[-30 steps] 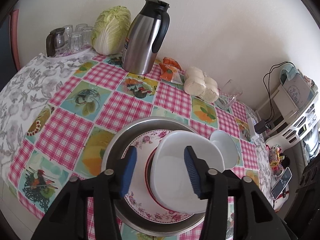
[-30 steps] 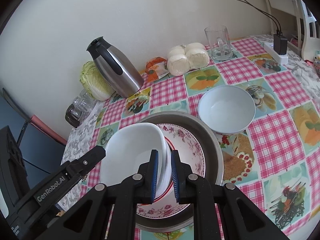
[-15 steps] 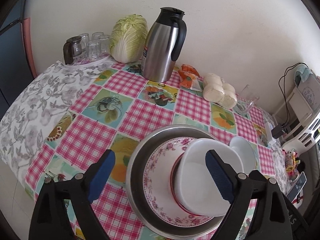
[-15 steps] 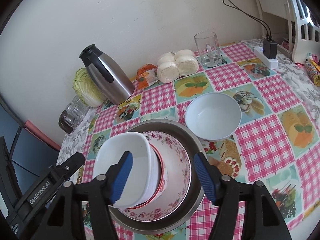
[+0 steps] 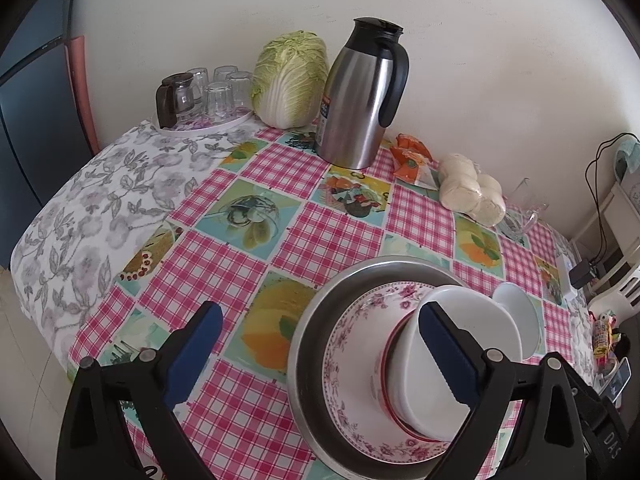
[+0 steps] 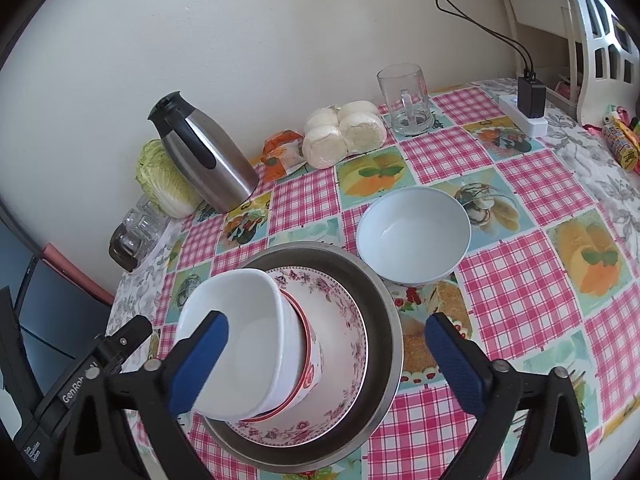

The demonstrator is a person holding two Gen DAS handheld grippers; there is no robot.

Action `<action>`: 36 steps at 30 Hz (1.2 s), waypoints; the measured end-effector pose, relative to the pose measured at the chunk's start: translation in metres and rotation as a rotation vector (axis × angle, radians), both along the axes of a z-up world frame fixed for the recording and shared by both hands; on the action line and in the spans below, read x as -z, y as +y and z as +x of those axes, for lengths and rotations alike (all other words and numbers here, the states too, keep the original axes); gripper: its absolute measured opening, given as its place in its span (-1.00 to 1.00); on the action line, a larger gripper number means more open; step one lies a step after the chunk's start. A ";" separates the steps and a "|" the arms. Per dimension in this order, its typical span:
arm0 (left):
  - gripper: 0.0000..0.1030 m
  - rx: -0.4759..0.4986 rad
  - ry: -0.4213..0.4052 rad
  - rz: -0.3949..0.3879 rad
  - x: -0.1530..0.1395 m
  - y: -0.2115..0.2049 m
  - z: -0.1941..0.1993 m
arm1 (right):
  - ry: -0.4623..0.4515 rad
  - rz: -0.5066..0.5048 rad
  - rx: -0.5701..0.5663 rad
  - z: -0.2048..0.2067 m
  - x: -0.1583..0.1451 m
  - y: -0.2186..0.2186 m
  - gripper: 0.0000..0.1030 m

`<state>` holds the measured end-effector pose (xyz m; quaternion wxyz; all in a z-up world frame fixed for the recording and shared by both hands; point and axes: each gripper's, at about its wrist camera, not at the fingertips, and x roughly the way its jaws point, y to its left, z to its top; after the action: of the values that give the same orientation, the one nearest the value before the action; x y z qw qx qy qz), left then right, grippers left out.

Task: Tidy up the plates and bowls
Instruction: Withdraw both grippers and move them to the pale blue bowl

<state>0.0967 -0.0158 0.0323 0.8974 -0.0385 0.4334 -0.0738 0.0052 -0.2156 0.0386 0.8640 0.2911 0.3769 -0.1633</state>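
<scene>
Steel pan [image 6: 384,344] w/ floral plate [image 6: 344,344], red-rimmed bowl [image 6: 308,372] holding, seemingly tilted, white bowl [image 6: 248,336]

- steel thermos jug [image 5: 360,96] is parked by the wall, napa cabbage [image 5: 290,80] just beside it
- upturned glasses [image 5: 218,94] are kept on a tray
- buns [image 6: 344,132] are bagged beside a glass mug [image 6: 406,98]

Table [image 6: 532,280] under checked cloth – carries metal basin [image 6: 384,320], pale bowl [image 6: 414,236], thermos [image 6: 208,160], cabbage [image 5: 290,80], mug [image 6: 406,100].
</scene>
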 end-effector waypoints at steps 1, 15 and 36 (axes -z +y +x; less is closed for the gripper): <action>0.91 -0.003 0.002 0.004 0.001 0.000 0.001 | -0.001 -0.001 0.000 0.000 0.000 0.000 1.00; 0.91 -0.050 -0.012 0.100 0.009 0.002 0.004 | -0.017 -0.029 0.006 -0.003 -0.004 -0.002 1.00; 0.92 -0.080 -0.152 0.052 -0.024 -0.010 -0.012 | -0.042 0.005 0.068 -0.025 -0.011 -0.043 1.00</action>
<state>0.0851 -0.0263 0.0559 0.9305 -0.0268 0.3641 -0.0292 -0.0196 -0.2588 0.0498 0.8651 0.3091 0.3489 -0.1854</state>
